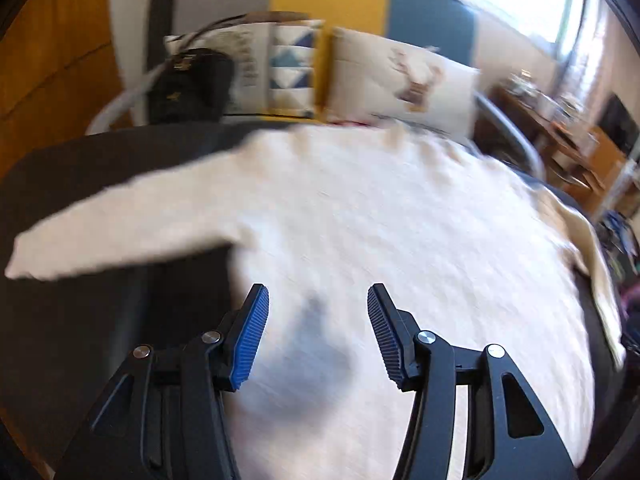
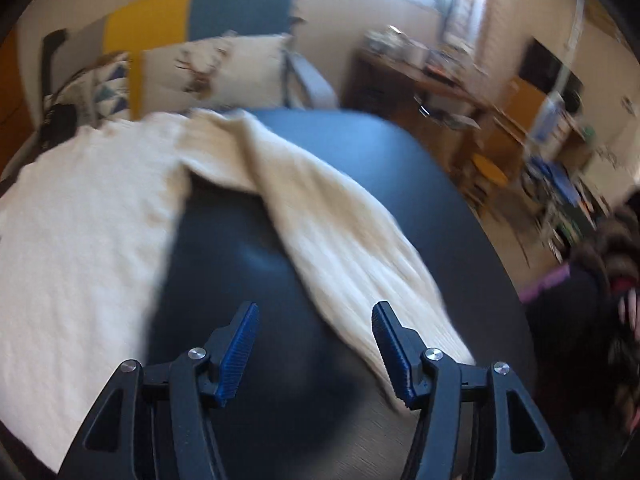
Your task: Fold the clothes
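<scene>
Cream knit sweater [image 1: 360, 220] is spread flat on the dark counter [image 2: 340, 152], soft, floppy and probably a bit heavy. Both the left gripper [image 1: 318, 300] and right gripper [image 2: 316, 320] hover with fingers spread, empty. I'd pinch the right sleeve [image 2: 340, 248] near its cuff.

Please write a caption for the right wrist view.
Open right gripper above dark table, beside the cream sweater's sleeve.

both views smeared by motion blur. cream sweater [image 1: 380, 220]: knit texture unreadable, hem cut off by the lower edge of the left wrist view. cluttered desk [image 2: 420, 68]: items too blurred to identify. dark furry shape [image 2: 612, 280]: cropped at the right edge, unidentifiable.
</scene>
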A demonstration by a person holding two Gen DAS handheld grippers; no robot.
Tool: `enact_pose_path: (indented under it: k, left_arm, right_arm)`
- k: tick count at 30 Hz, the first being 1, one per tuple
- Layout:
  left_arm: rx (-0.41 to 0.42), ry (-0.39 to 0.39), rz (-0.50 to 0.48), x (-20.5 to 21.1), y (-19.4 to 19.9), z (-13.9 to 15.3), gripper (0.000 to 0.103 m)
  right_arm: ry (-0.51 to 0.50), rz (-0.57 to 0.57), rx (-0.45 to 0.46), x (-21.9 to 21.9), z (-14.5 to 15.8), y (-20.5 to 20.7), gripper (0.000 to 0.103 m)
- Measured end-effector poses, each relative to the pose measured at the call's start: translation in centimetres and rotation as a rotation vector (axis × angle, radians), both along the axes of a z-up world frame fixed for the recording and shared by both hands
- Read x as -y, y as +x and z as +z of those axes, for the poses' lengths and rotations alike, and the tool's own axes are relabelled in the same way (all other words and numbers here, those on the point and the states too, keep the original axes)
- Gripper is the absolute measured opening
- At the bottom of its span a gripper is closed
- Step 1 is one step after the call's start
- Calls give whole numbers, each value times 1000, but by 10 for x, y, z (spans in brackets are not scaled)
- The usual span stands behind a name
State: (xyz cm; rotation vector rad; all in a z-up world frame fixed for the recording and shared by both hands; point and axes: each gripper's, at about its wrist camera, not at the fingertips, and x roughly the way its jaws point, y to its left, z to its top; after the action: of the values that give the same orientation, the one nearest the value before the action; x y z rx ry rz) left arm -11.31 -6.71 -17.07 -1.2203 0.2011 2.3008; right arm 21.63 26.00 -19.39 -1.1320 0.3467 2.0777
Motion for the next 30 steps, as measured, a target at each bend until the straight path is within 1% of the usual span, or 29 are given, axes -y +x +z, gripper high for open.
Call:
enact_pose_path:
  k: [3, 5, 6, 7, 9, 10, 11, 12, 13, 14, 17, 19, 22, 24, 25, 27, 29, 30]
  left_arm:
    - [52, 10, -73, -20, 32, -10, 55]
    - [66, -14, -111, -31, 50, -18, 55]
    - [66, -23, -130, -35, 57, -20, 55]
    - [60, -36, -150, -40, 61, -22, 55]
    - [26, -65, -185, -47, 71, -24, 55]
    - [14, -77, -201, -49, 76, -25, 55]
    - [9, -86, -217, -50, 81, -25, 55]
    - [4, -96, -232, -52, 85, -25, 55]
    - [9, -104, -244, -53, 87, -26, 55]
    - [23, -106, -250, -54, 87, -29, 55]
    - [45, -107, -246, -52, 86, -34, 55]
    - [53, -103, -235, -48, 84, -33, 55]
    - [48, -96, -221, -45, 78, -28, 55]
    - [50, -96, -204, -43, 70, -26, 55]
    - [52, -95, -194, -41, 66, -26, 55]
    - [56, -94, -174, -37, 59, -26, 55]
    - [64, -96, -153, -34, 52, -28, 55]
    - [69, -98, -143, -32, 49, -30, 55]
  right_arm:
    - [-53, -69, 12, -10, -17, 39, 60]
    - [-91, -90, 24, -18, -29, 42, 60]
    - [-102, -103, 30, -22, -34, 43, 62]
    - [-102, -101, 13, -25, -34, 44, 63]
    - [-107, -95, -9, -29, -32, 46, 63]
    - [-105, -96, -4, -30, -31, 46, 62]
    - [-103, -99, 1, -32, -30, 45, 52]
    - [-106, -115, 1, -35, -28, 44, 30]
    - [-110, -132, -10, -38, -24, 45, 12]
    - [-114, -149, -22, -41, -20, 46, 8]
    - [-102, -168, -52, -49, -5, 44, 8]
    - [-113, -178, -133, -59, 16, 45, 8]
    - [-131, -230, -265, -86, 55, 51, 8]
    - [-132, -295, -304, -120, 74, 53, 8]
    - [-127, -334, -290, -140, 80, 52, 8]
    - [-159, -414, -274, -180, 80, 48, 8]
    - [-190, -468, -238, -214, 73, 42, 9]
    - [-192, -503, -224, -226, 70, 38, 12]
